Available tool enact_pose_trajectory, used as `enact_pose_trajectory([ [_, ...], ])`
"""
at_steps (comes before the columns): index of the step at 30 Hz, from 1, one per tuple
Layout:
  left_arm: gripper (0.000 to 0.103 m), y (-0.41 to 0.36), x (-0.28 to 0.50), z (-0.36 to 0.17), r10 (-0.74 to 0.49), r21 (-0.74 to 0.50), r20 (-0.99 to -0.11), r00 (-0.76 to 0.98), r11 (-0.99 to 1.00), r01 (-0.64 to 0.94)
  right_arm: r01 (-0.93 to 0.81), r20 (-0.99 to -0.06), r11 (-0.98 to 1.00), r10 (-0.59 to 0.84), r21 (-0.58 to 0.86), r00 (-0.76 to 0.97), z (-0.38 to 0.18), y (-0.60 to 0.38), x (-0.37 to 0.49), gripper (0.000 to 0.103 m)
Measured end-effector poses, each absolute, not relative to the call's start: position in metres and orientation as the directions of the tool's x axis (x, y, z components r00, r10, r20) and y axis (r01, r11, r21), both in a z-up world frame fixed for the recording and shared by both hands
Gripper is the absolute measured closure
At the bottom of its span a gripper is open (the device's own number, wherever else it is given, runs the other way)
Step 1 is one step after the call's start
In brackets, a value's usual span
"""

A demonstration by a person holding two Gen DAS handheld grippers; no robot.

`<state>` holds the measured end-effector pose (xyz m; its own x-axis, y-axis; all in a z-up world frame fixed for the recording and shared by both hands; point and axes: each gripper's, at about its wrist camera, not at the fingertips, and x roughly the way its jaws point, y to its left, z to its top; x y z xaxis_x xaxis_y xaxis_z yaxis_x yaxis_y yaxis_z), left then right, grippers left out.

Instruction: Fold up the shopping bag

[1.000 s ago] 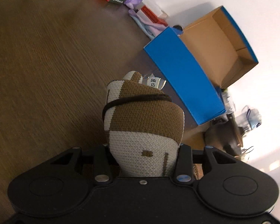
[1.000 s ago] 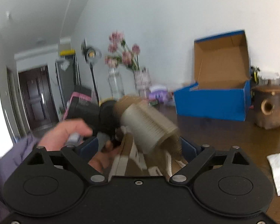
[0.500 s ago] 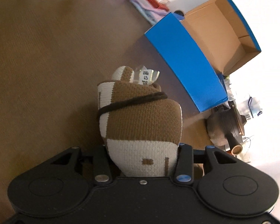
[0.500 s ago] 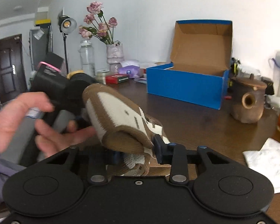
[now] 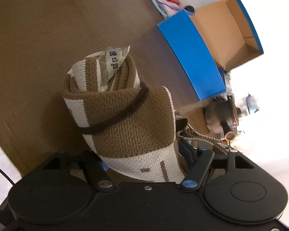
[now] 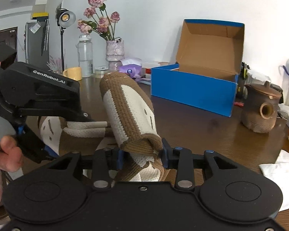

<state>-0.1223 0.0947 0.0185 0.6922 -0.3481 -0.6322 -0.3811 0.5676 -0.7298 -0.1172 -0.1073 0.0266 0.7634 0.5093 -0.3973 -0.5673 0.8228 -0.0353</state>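
Observation:
The shopping bag [image 5: 129,119] is a brown and white knitted bag, rolled into a thick bundle with a dark cord around it and a white label sticking out of its far end. My left gripper [image 5: 144,161] is shut on the near end of the roll and holds it above the wooden table. In the right wrist view the same bag [image 6: 129,111] juts up and away. My right gripper [image 6: 142,154] is shut on its lower folded end. The left gripper's black body [image 6: 38,94] grips the bag from the left there.
An open blue shoebox [image 6: 198,84] stands behind on the wooden table [image 6: 202,130]. A brown clay teapot [image 6: 260,107] is at the right, with white paper [image 6: 279,173] near the front edge. A vase of flowers [image 6: 113,48], a bottle and a yellow mug line the back.
The left gripper has turned, so the roll's open end with the label now shows. The right gripper has closed in on the bag's lower end and the view has steadied.

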Motion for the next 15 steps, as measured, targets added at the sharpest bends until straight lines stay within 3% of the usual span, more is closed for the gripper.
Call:
enact_pose_trajectory([
  [3, 0.034, 0.098, -0.124, 0.018, -0.355, -0.768, -0.607, 0.711, 0.493, -0.409, -0.549, -0.382, 0.831, 0.479, -0.094, 0.79, 0.029, -0.098, -0.123, 0.064],
  [10, 0.035, 0.132, -0.118, 0.013, -0.3, -0.849, -0.476, 0.826, 0.401, -0.344, -0.505, -0.345, 0.86, 0.456, -0.065, 0.82, 0.033, -0.107, -0.138, 0.066],
  [15, 0.042, 0.116, -0.113, 0.046, -0.225, -0.71, -0.445, 0.867, 0.678, -0.189, -0.515, -0.35, 0.857, 0.479, -0.013, 0.805, 0.033, -0.116, -0.159, 0.068],
])
